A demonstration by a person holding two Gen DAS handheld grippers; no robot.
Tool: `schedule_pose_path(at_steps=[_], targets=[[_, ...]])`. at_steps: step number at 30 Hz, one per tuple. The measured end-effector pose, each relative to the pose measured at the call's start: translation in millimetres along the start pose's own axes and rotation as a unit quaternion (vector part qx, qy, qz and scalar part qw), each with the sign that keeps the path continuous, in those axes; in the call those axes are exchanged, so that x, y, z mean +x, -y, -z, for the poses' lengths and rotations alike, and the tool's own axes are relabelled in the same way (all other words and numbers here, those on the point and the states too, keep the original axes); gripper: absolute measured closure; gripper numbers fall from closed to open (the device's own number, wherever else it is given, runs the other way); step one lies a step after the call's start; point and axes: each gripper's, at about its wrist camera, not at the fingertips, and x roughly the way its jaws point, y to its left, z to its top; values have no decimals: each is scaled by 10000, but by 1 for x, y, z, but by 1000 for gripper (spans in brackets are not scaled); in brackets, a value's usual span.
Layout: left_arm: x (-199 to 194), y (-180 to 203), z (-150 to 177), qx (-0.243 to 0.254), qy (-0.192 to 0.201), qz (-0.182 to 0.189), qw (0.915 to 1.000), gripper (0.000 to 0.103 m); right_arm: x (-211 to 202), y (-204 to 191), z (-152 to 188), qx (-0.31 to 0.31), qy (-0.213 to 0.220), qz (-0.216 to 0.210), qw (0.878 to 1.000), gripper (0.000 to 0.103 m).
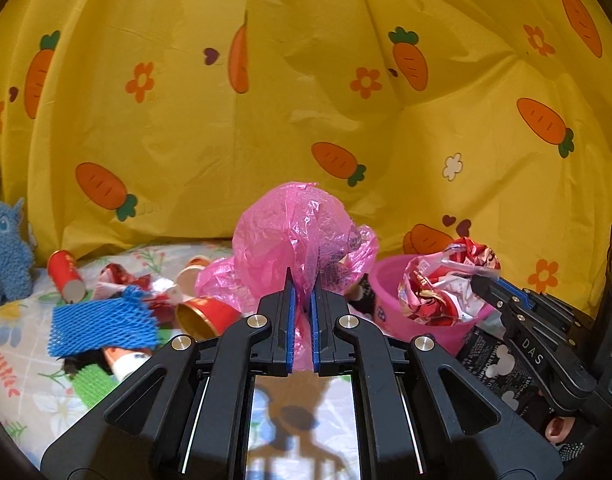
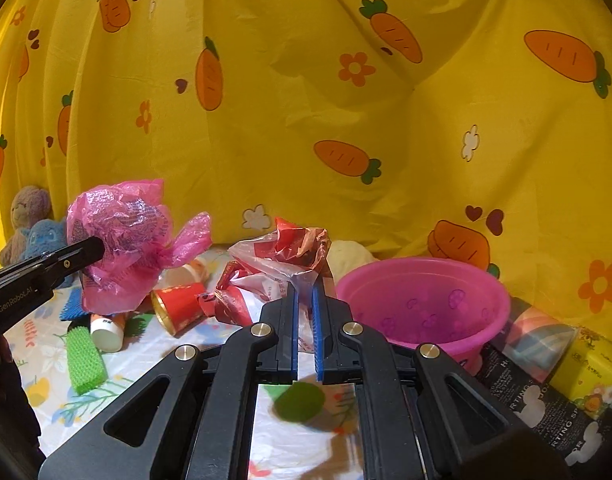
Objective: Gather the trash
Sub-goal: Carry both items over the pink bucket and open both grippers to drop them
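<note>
My left gripper (image 1: 302,276) is shut on a crumpled pink plastic bag (image 1: 298,232), which is lifted above the flowered cloth. In the right wrist view the same bag (image 2: 122,240) hangs at the left from the left gripper (image 2: 96,248). My right gripper (image 2: 305,286) is shut on a crumpled red and white plastic wrapper (image 2: 290,252). A pink plastic bowl (image 2: 425,304) stands just to the right of it. From the left wrist view, the right gripper (image 1: 479,278) holds the wrapper (image 1: 445,288) above the bowl (image 1: 385,292).
Red paper cups (image 1: 206,314) (image 1: 64,276), a blue foam net (image 1: 102,320) and a green foam net (image 2: 84,360) lie on the cloth at the left. Plush toys (image 1: 6,252) sit far left. A black printed box (image 2: 517,392) and a yellow box (image 2: 589,368) stand right. A yellow carrot-print curtain (image 1: 306,80) closes the back.
</note>
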Motion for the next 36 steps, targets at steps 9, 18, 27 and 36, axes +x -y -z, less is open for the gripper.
schedule_pose_path(at_steps=[9,18,27,36], targets=[[60,60,-12,246,-60,718,9971,98,18,66,-13,260,149,830,9961,96],[110,84,-9,302,-241,904,9952,98,39,94,-19,340,129,1160,9926,96],[134,91,-8,324,-317,1058,9933,98,56,104,-16,365,-4,1277,9911,96],[155,96,-5,157,-447,1305,9903,97,70,111,-17,365,-144,1337,9902,96]])
